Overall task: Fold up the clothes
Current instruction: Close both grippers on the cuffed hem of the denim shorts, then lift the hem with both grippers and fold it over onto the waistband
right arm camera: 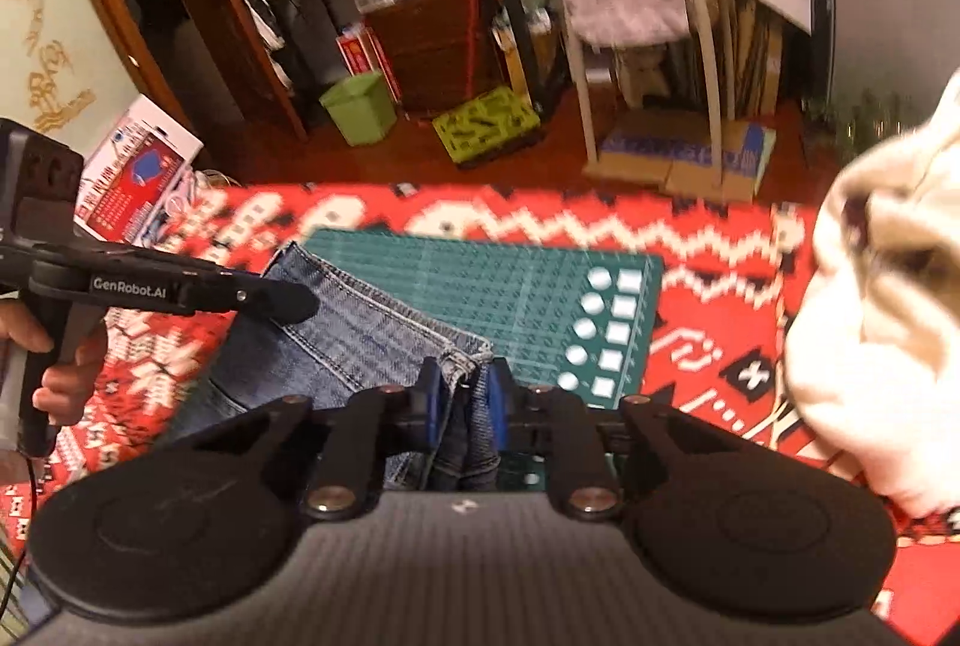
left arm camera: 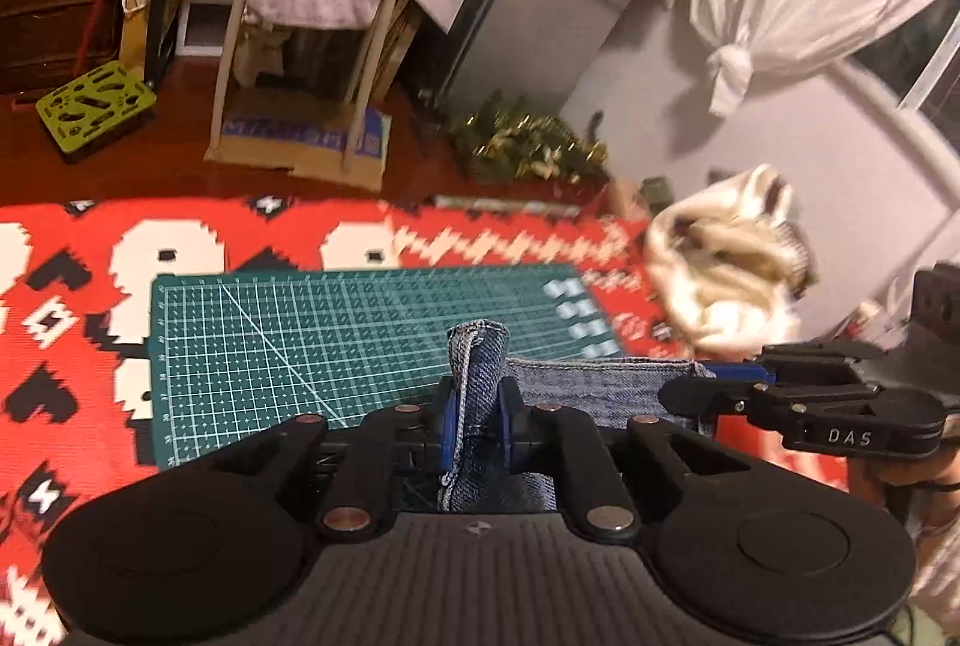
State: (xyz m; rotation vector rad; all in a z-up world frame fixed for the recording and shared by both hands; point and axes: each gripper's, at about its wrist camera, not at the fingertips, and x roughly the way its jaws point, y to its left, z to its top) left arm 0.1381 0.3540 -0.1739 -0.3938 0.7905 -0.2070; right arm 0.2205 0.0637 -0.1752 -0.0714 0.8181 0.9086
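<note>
Both grippers, left gripper (left arm camera: 480, 406) and right gripper (right arm camera: 462, 394), pinch the jeans (right arm camera: 360, 340) hem between their fingers; keep it taut and level.

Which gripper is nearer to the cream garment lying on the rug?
Right. The right gripper, shut on the jeans, has the cream garment close at its right; the left gripper holds the jeans farther away.

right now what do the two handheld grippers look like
Both are matte black plastic with round discs, linkage bars on metal pivot pins, and blue pads on the fingers. The left gripper reads "GenRobot.AI" on its side; the right gripper reads "DAS". A thin black cable hangs below the left handle.
</note>
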